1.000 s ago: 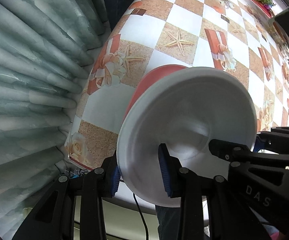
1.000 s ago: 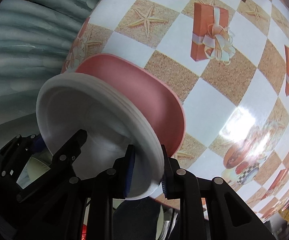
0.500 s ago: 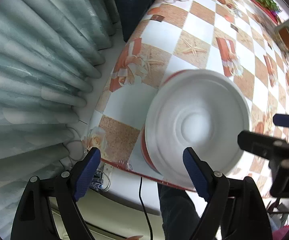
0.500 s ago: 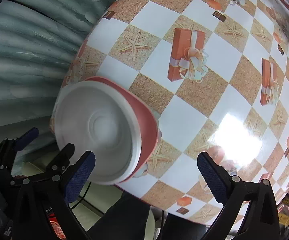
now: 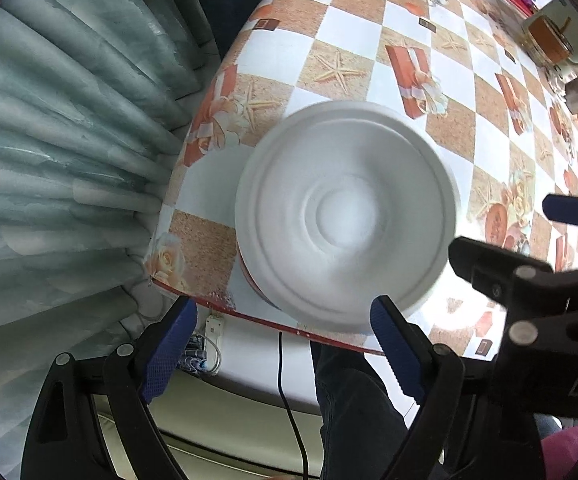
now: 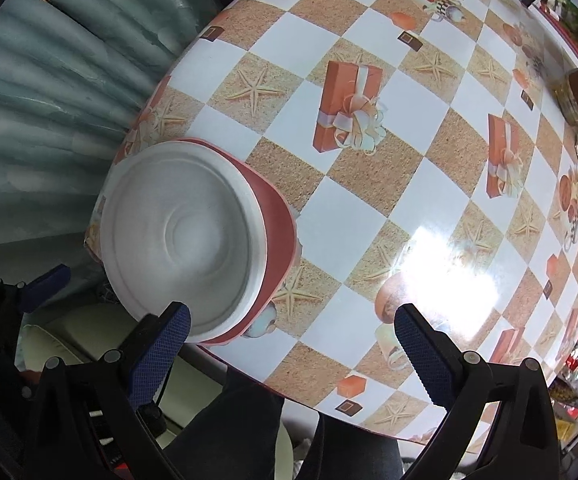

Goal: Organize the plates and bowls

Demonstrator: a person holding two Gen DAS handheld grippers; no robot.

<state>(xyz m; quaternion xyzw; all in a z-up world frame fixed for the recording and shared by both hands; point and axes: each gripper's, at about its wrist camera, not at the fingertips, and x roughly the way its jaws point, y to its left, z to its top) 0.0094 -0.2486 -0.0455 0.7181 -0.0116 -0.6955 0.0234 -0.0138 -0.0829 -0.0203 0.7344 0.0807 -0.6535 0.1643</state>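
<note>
White plates (image 5: pixel 345 220) sit stacked in the pink bowl (image 6: pixel 277 220) at the near corner of the counter (image 6: pixel 369 184), right by the grey curtain (image 5: pixel 69 128). My left gripper (image 5: pixel 281 352) hangs above the stack w/ jaws just opened wide, nothing pinched btwn the blue pads. My right gripper (image 6: pixel 289 344) is also just spread wide & empty, its left pad over the plates' near rim.
</note>
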